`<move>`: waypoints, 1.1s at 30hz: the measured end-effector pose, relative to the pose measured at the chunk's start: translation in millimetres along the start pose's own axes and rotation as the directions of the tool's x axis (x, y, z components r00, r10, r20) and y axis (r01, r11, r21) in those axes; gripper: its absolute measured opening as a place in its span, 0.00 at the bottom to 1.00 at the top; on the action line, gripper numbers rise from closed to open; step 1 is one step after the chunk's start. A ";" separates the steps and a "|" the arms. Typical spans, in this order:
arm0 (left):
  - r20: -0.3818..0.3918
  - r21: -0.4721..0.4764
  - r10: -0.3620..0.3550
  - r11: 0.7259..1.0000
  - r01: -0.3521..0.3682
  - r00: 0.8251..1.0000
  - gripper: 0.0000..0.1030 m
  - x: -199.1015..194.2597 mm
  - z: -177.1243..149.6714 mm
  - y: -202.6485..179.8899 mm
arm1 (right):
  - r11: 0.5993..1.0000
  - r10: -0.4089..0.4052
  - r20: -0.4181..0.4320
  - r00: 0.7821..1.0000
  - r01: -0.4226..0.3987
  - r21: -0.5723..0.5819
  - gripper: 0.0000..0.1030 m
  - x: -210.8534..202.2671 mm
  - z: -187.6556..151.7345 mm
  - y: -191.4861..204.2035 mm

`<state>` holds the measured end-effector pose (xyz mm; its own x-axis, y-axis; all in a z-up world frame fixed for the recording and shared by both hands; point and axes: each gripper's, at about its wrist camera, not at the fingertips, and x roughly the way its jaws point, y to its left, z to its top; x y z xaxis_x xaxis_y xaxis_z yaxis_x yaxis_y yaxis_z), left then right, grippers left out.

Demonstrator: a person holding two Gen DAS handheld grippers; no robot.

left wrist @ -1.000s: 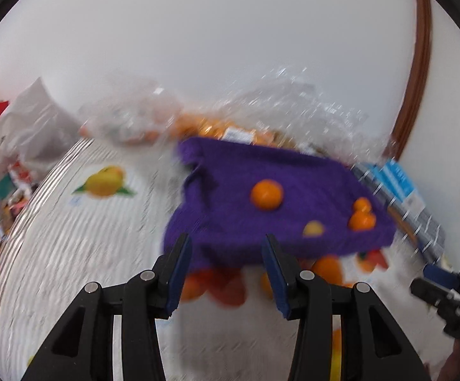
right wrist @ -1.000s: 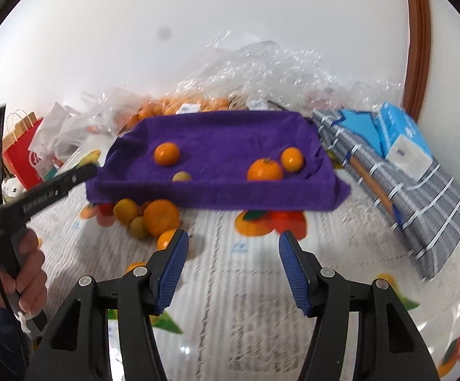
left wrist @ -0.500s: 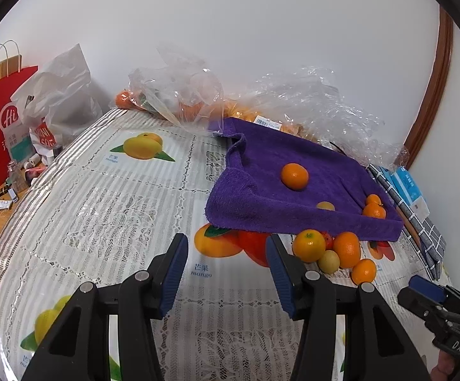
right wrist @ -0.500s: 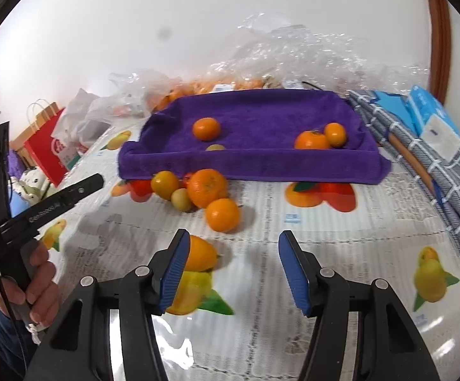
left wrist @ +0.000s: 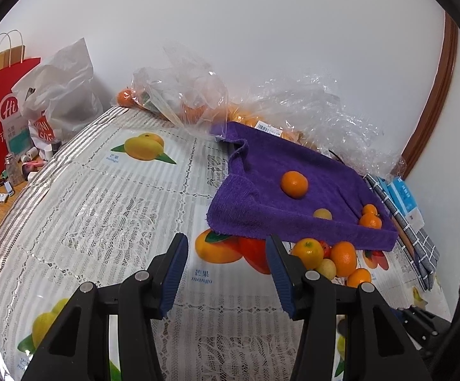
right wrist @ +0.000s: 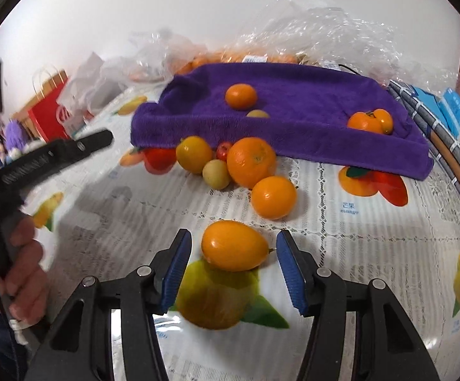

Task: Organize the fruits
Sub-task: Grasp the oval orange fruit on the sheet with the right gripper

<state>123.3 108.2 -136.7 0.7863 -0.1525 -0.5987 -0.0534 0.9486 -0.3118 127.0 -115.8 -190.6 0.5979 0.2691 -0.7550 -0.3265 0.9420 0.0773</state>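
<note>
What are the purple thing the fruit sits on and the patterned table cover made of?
The purple towel looks like soft terry or microfibre cloth: matte, fuzzy pile, with limp folded edges. The table cover looks like glossy plastic, perhaps vinyl, printed with mangoes and a lace pattern; it shows shiny glare patches. Whether real lace lies under a clear film, I cannot tell.

The bench (right wrist: 373,238) is covered with a white lace-pattern cloth printed with mangoes. An oval orange fruit (right wrist: 234,244) lies on it between the right gripper (right wrist: 233,262) jaws, with a gap to each pad. Just beyond sits a cluster of loose fruits (right wrist: 249,165), touching one another. Behind them lies a purple towel (right wrist: 293,120) with raised edges. Farther back, clear plastic bags (left wrist: 182,95) rest against the wall; a checked cloth (right wrist: 446,146) lies to the right.
</note>
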 end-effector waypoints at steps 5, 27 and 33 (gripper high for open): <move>-0.026 -0.010 -0.017 1.000 0.017 1.000 0.47 5.3 0.3 1.4 | 1.000 -0.016 0.006 1.000 0.016 0.003 0.42 -0.4 -2.6 -0.7; -0.070 0.016 -0.090 0.996 0.092 0.993 0.47 12.2 -4.9 -6.0 | 0.980 -0.032 0.099 0.995 0.012 0.200 0.41 -44.2 -33.4 -94.2; -0.074 0.027 -0.115 0.993 0.118 0.991 0.47 11.8 -5.5 -8.6 | 0.978 -0.022 0.120 0.993 -0.004 0.210 0.41 -47.6 -35.6 -98.2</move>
<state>129.7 96.7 -145.1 0.7392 -0.2811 -0.6120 0.0559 0.9312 -0.3602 104.6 -228.2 -185.4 0.6885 0.2708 -0.6728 -0.1677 0.9620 0.2156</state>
